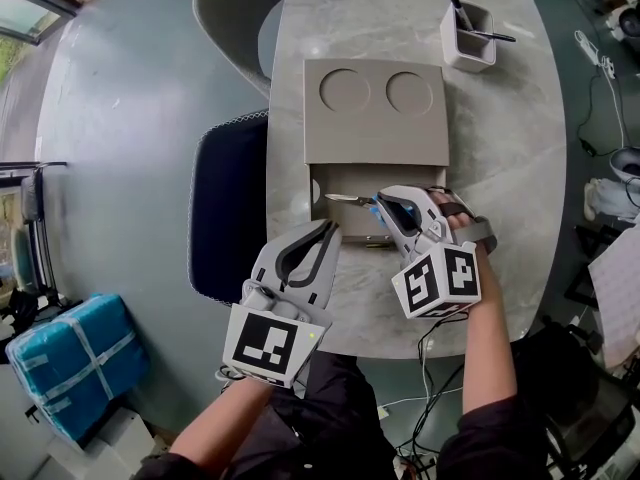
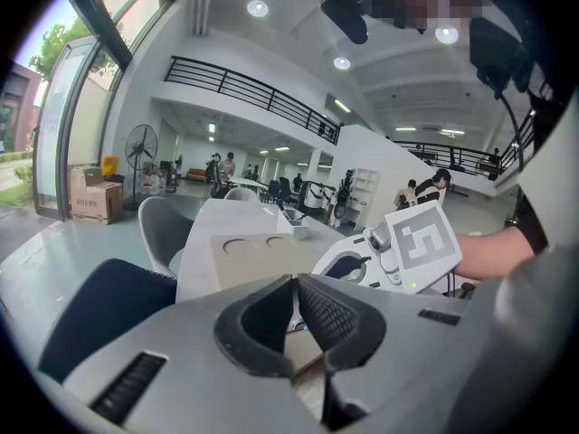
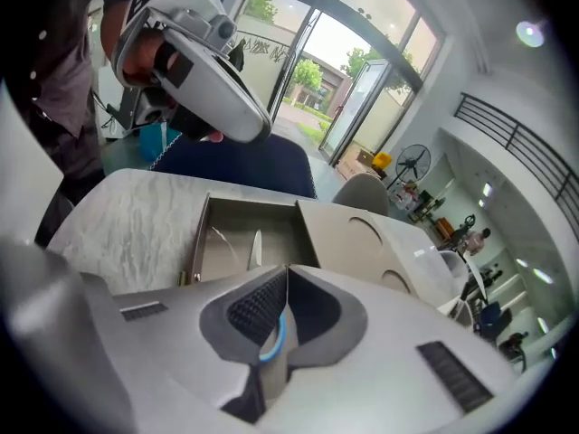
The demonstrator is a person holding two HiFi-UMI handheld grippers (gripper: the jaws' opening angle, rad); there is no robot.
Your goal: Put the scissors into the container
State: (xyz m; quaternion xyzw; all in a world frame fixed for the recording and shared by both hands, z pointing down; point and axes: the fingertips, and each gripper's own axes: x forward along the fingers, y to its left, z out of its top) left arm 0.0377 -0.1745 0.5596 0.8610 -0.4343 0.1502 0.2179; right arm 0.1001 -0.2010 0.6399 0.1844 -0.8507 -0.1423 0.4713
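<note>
The scissors [image 1: 348,199] have blue handles and silver blades that point left, over the open compartment of the beige container [image 1: 330,180]. My right gripper [image 1: 380,204] is shut on the handles at the compartment's right side. In the right gripper view a blue handle ring [image 3: 276,337] sits between the pads of my right gripper [image 3: 286,274], and the blade [image 3: 256,248] hangs above the container's floor [image 3: 226,233]. My left gripper [image 1: 330,230] is shut and holds nothing, at the compartment's near edge. The left gripper view shows its tips [image 2: 295,283] touching in front of the container [image 2: 249,251].
The container's far half is a lid with two round recesses [image 1: 375,113]. A white pen holder [image 1: 468,36] with pens stands at the table's far right. A dark chair [image 1: 228,208] is at the table's left edge and a grey chair [image 1: 235,8] beyond it.
</note>
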